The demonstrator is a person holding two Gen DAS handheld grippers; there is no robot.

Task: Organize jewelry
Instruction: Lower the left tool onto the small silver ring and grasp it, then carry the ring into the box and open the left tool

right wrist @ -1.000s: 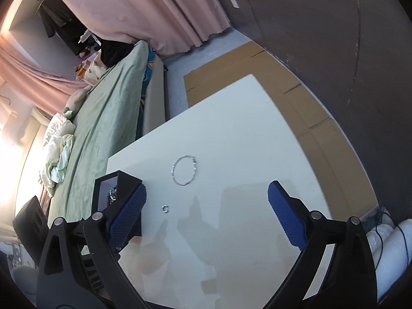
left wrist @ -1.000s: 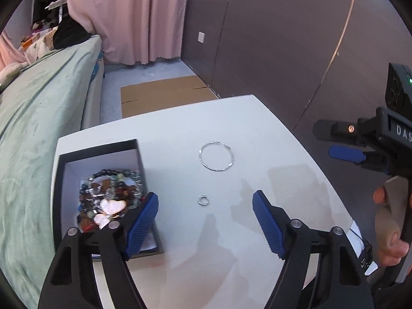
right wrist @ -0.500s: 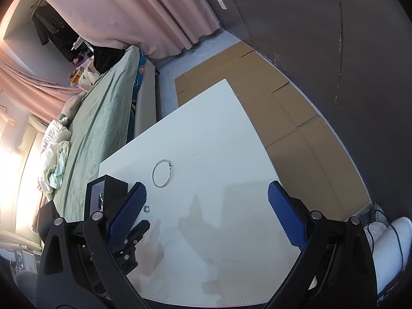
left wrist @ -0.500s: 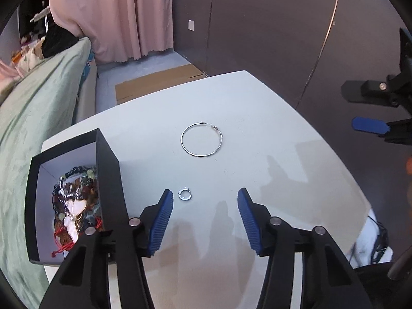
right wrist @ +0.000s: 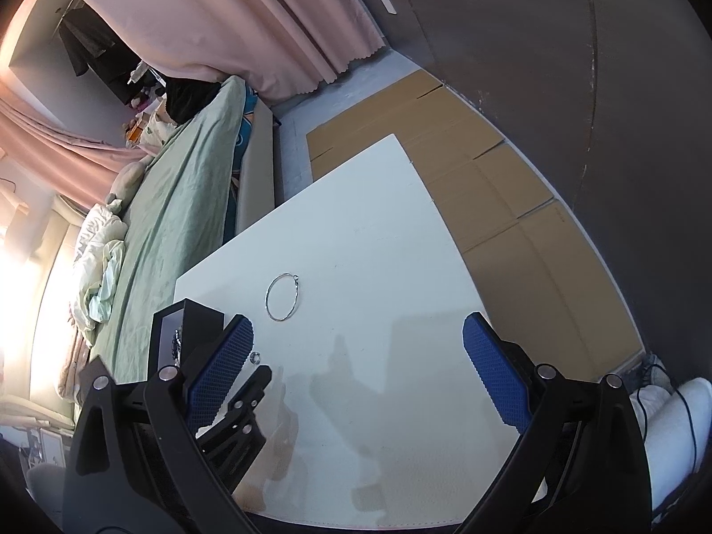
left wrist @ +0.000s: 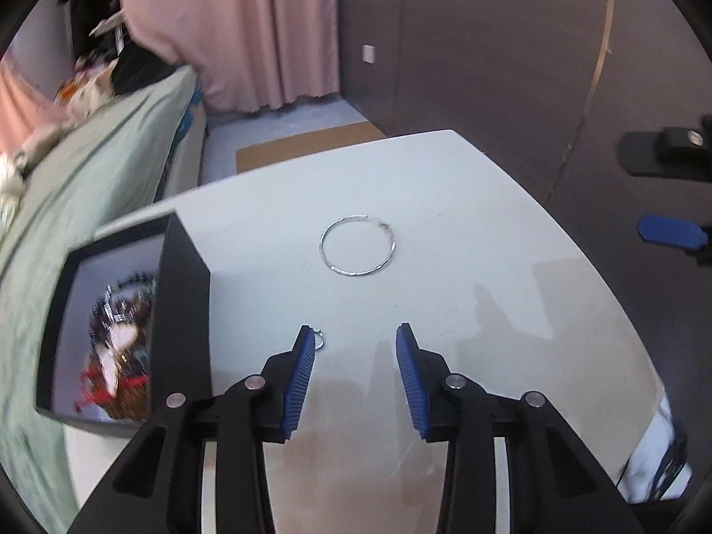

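Note:
A small silver ring (left wrist: pixel 319 339) lies on the white table (left wrist: pixel 489 231), just beside my left gripper's left fingertip. My left gripper (left wrist: pixel 353 338) is open and empty, low over the table. A large silver hoop (left wrist: pixel 357 245) lies farther out. A black box (left wrist: pixel 178 311) at the left holds beaded bracelets (left wrist: pixel 118 347). My right gripper (right wrist: pixel 356 347) is wide open and empty, high above the table. In its view I see the hoop (right wrist: pixel 282 297), the ring (right wrist: pixel 255 357), the box (right wrist: pixel 187 325) and the left gripper's fingers (right wrist: pixel 256 380).
A bed with a green cover (right wrist: pixel 178 204) runs along the table's left side. Flattened cardboard (right wrist: pixel 480 178) lies on the floor beyond the table. Pink curtains (left wrist: pixel 249 31) and a dark wall stand behind. The right gripper's body (left wrist: pixel 667 227) shows at the right.
My left gripper has lowered toward the small ring and narrowed its opening. My right gripper has risen and stayed wide open.

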